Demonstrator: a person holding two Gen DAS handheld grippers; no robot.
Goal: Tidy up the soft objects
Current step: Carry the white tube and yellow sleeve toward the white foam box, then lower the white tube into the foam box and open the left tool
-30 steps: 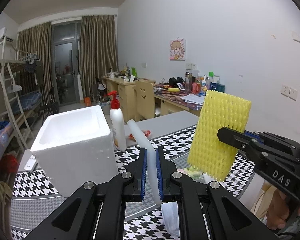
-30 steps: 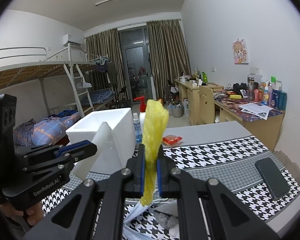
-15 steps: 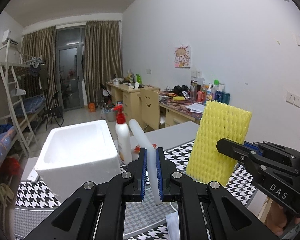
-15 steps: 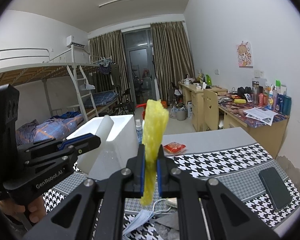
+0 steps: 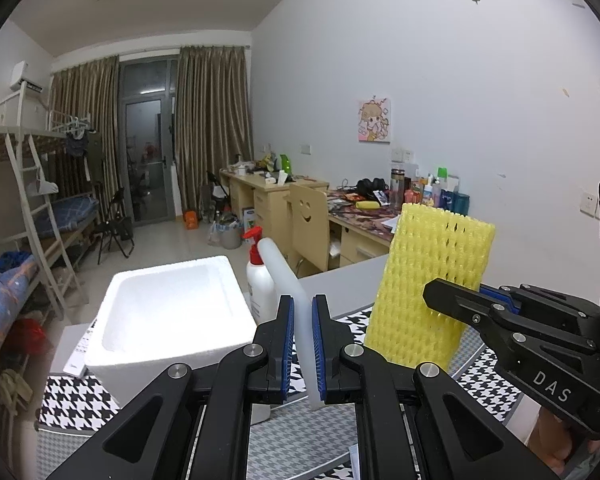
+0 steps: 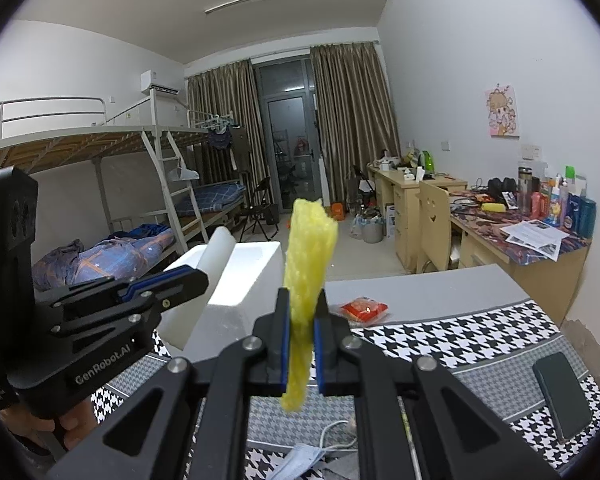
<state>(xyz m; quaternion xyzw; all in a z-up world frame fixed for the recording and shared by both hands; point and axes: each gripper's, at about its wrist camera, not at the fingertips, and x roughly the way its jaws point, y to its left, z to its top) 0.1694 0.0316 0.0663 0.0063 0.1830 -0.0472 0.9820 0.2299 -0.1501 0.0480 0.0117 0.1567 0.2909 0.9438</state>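
Above the table (image 5: pixel 332 296) with its houndstooth cloth, two grippers are raised side by side, each clamped tight on one soft piece. The left gripper (image 5: pixel 302 344) pinches one white foam sheet (image 5: pixel 284 276) edge-on, its top leaning left toward the one white foam box (image 5: pixel 168 312). The right gripper (image 6: pixel 301 344) squeezes one yellow foam net (image 6: pixel 308 272), upright, hanging a little below the pads. One pump bottle (image 5: pixel 258 280) with a red head stands just beside the box. One red packet (image 6: pixel 363 307) and one dark phone (image 6: pixel 562 394) lie well apart on the table.
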